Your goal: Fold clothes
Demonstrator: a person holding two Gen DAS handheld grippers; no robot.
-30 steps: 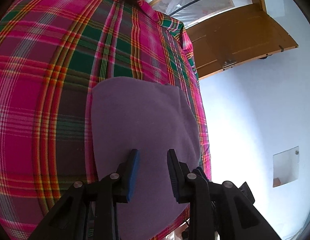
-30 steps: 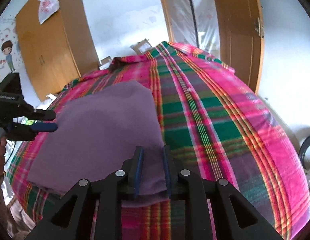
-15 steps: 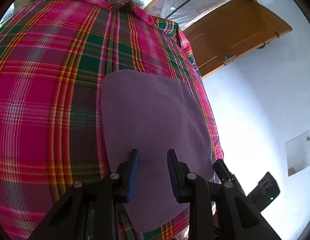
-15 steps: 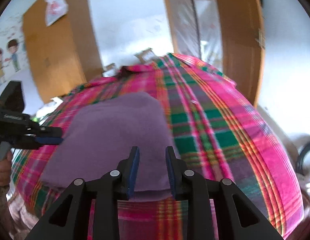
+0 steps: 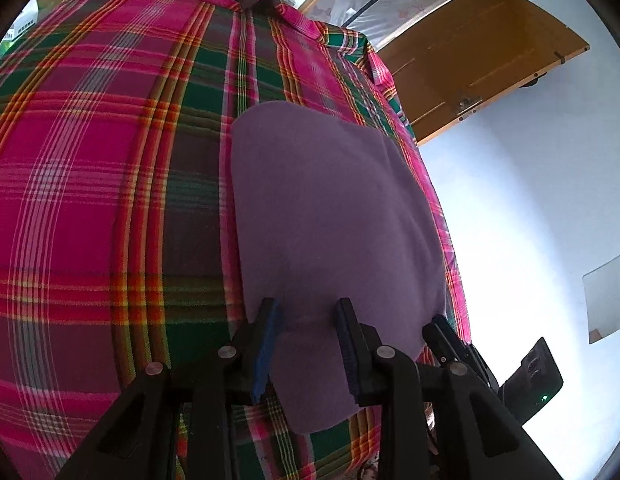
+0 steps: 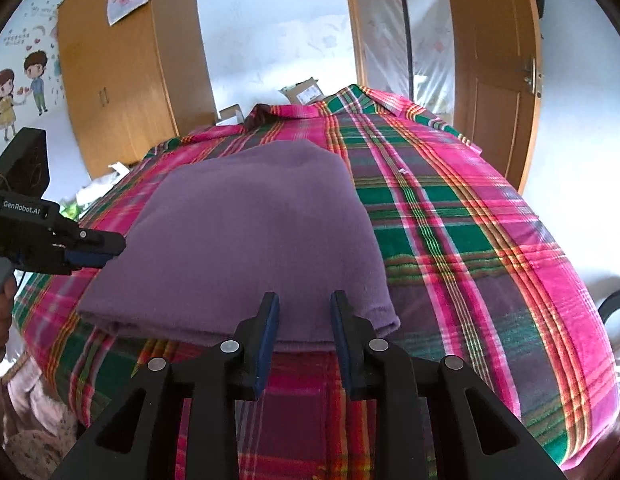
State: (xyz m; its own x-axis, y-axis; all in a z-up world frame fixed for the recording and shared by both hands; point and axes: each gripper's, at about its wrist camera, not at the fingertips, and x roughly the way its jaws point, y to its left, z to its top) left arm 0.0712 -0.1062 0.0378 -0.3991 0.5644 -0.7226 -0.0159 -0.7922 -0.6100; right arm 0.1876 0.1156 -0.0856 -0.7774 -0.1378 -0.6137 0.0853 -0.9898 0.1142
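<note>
While the purple garment [image 6: 250, 236] lies folded flat on the plaid cover [image 6: 469, 248], just ahead of both spread, empty grippers, left gripper [image 5: 306, 344] and right gripper [image 6: 302, 332], any further fold wants matched edge pinches.

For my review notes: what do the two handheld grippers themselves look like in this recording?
Both are matte black plastic with two fingers lined in blue pads and silver round screws on the linkages. The left gripper shows in the right wrist view with white "GenRobot.AI" lettering and a grey handle. The right gripper shows a small green light on its body in the left wrist view.
</note>
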